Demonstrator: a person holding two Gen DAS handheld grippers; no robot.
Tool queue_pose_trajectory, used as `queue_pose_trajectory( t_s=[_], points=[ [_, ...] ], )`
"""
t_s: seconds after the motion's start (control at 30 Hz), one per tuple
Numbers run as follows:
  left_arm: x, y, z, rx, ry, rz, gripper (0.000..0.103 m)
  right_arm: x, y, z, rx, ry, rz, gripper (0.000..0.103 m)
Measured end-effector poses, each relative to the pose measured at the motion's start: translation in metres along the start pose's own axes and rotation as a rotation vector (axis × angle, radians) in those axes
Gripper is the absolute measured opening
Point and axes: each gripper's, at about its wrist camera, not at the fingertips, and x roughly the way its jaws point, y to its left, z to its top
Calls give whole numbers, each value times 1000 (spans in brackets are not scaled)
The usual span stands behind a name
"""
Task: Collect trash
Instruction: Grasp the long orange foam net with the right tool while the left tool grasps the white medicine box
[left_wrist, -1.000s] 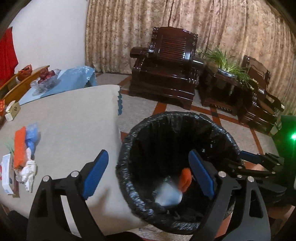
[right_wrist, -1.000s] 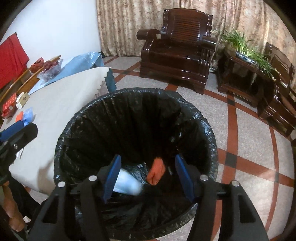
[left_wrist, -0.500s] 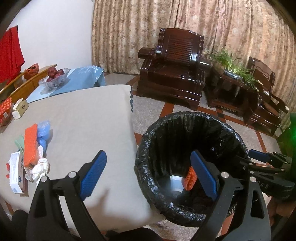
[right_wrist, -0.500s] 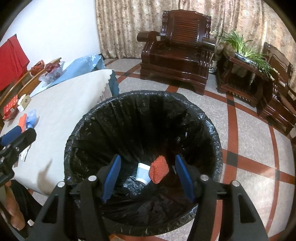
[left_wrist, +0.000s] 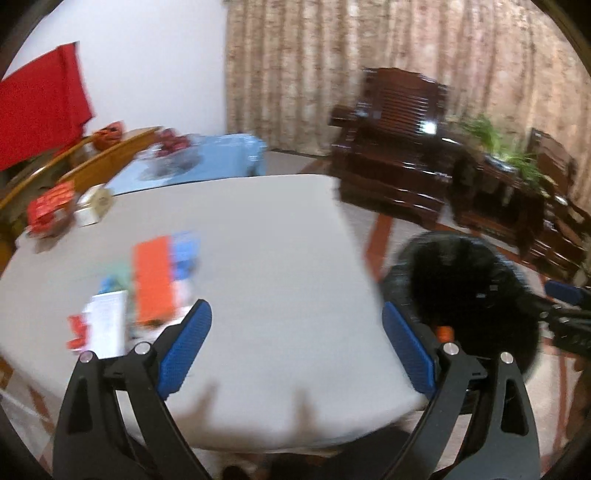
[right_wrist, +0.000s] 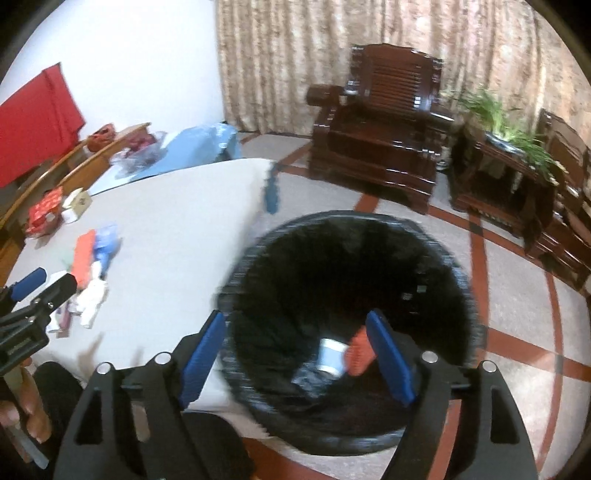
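A black-lined trash bin (right_wrist: 347, 325) stands on the floor beside the grey table (left_wrist: 266, 258). At its bottom lie a white cup (right_wrist: 330, 356) and an orange piece (right_wrist: 360, 354). My right gripper (right_wrist: 297, 356) hovers over the bin's near rim, its jaws opening with nothing between them. My left gripper (left_wrist: 295, 347) is open and empty above the table's near edge. Left of it lies a heap of trash: an orange packet (left_wrist: 153, 280), a blue wrapper (left_wrist: 184, 254), a white box (left_wrist: 105, 323). In the right wrist view the same heap (right_wrist: 90, 273) shows with crumpled white paper (right_wrist: 90, 301).
Red packets (left_wrist: 48, 210) and a small white box (left_wrist: 92, 206) sit at the table's far left. A blue-covered table with a fruit bowl (left_wrist: 173, 155) stands behind. Dark wooden armchairs (right_wrist: 384, 136) and a plant stand (right_wrist: 506, 155) line the curtain wall. The bin (left_wrist: 465, 295) is at right in the left wrist view.
Both views have swung left toward the table; the bin slid right and the trash heap came nearer the left gripper. The right gripper's jaws stand wider than before.
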Motion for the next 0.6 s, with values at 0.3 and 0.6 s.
queue_pose_trajectory(
  t_s=[0.3, 0.6],
  points=[
    [5, 152, -20, -169, 41, 204, 91, 24, 113, 3, -86, 28, 136, 77],
    [31, 184, -30, -176, 90, 189, 91, 42, 198, 8, -150, -11, 155, 77]
  ],
)
